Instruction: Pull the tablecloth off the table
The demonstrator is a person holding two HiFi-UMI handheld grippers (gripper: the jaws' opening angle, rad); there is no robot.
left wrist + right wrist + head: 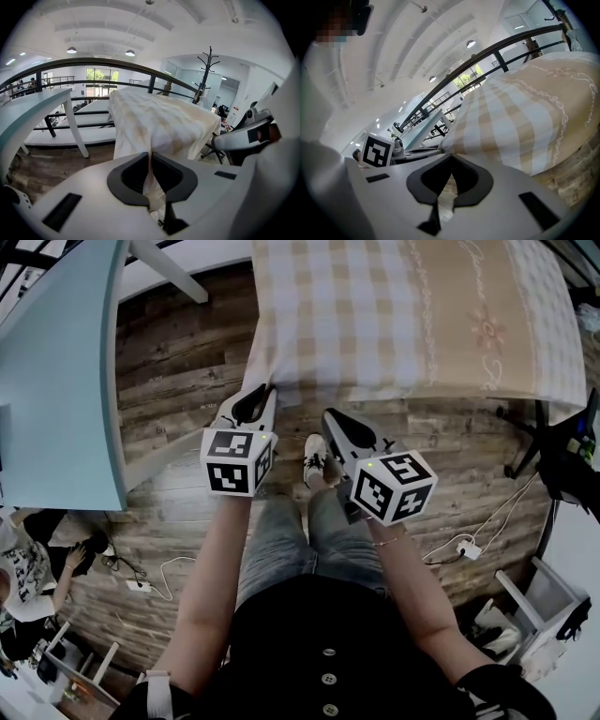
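A beige and white checked tablecloth covers the table ahead and hangs over its near edge. My left gripper is at the cloth's near left corner. In the left gripper view the jaws are pressed together on a fold of the hanging tablecloth. My right gripper is at the hem a little to the right. In the right gripper view its tips meet at the lower edge of the tablecloth, pinching the hem.
A light-blue table with white legs stands close on the left. A black chair base and a power strip with cables lie on the wooden floor at right. A seated person is at lower left. A coat stand stands behind the table.
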